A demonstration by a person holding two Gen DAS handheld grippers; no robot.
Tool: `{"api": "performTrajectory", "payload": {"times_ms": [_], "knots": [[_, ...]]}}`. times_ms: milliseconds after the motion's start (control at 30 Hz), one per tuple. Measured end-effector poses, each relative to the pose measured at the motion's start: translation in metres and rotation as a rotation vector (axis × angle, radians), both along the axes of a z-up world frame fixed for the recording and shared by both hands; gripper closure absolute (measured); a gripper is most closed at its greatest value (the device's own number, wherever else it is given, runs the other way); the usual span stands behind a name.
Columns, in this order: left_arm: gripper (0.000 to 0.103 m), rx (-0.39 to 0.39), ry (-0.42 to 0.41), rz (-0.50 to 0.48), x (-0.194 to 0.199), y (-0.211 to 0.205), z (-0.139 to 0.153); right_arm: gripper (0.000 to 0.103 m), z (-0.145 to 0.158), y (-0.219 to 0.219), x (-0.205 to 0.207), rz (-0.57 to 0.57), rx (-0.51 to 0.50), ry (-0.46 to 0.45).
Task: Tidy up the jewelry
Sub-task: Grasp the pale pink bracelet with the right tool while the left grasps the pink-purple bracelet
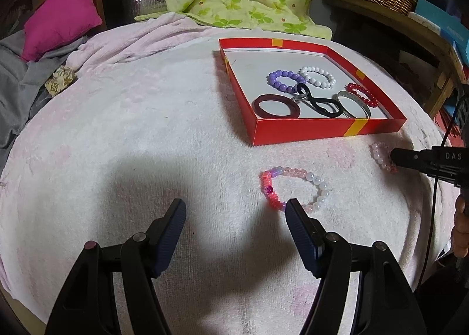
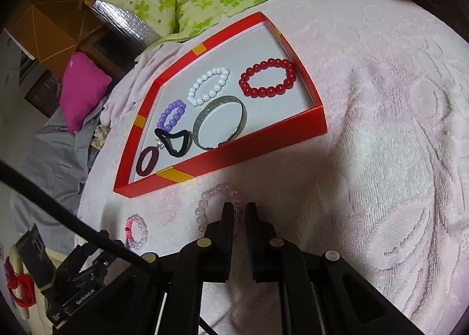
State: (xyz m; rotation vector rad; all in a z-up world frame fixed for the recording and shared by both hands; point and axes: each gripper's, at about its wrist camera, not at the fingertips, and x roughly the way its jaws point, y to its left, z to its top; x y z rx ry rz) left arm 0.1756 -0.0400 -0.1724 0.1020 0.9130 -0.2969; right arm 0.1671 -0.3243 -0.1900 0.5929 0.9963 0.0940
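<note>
1. A pale pink towel [image 1: 146, 135] covers the whole work surface; everything I am handling lies on it.
2. The red tray [image 2: 243, 147] sits flat on the towel beyond both of my grippers. From my right wrist its long axis slants from lower left up to upper right; from my left wrist its near wall runs roughly across the view.
3. Inside the tray lie a silver bangle [image 2: 205, 118], a red bead bracelet [image 2: 265, 91] toward the far right end, a white bead bracelet [image 2: 205, 87], a purple bead bracelet [image 2: 168, 118], a black hair tie [image 2: 173, 144] twisted into loops, and a dark maroon hair band [image 2: 146, 162] at the near left corner.
4. My right gripper [image 2: 239, 207] is pinched shut on the pale pink bead bracelet [image 2: 202, 211], gripping its right side. The loop lies on the towel just in front of the tray's near wall, its long axis running toward the tray.
5. My left gripper [image 1: 236, 211] hangs with its fingers spread wide and nothing between them, pointing steeply down at the towel.
6. The pink-and-white bead bracelet [image 1: 293, 188] lies flat just beyond my left gripper's right fingertip, its coral beads on the left and white beads on the right, well short of the tray.
</note>
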Motion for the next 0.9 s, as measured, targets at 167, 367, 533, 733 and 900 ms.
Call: {"api": "performTrajectory", "payload": {"times_ms": [167,367,533,733,900], "knots": [[0.032,-0.012,-0.009,-0.033,-0.002,-0.005,0.001,0.091,-0.001,0.005,0.000,0.004,-0.033,0.003],[0.032,0.019,-0.008,-0.036,-0.001,-0.011,-0.002,0.091,-0.002,0.002,-0.001,0.000,-0.022,0.003],[0.032,0.016,-0.003,-0.017,0.002,-0.011,-0.003,0.091,-0.001,0.003,-0.001,0.005,-0.028,0.001],[0.032,0.016,-0.003,-0.010,0.003,-0.013,-0.004,0.091,-0.002,0.002,-0.002,0.007,-0.023,0.001],[0.032,0.024,-0.010,-0.013,0.002,-0.014,-0.003,0.091,-0.002,0.002,-0.001,0.007,-0.023,0.001]]}}
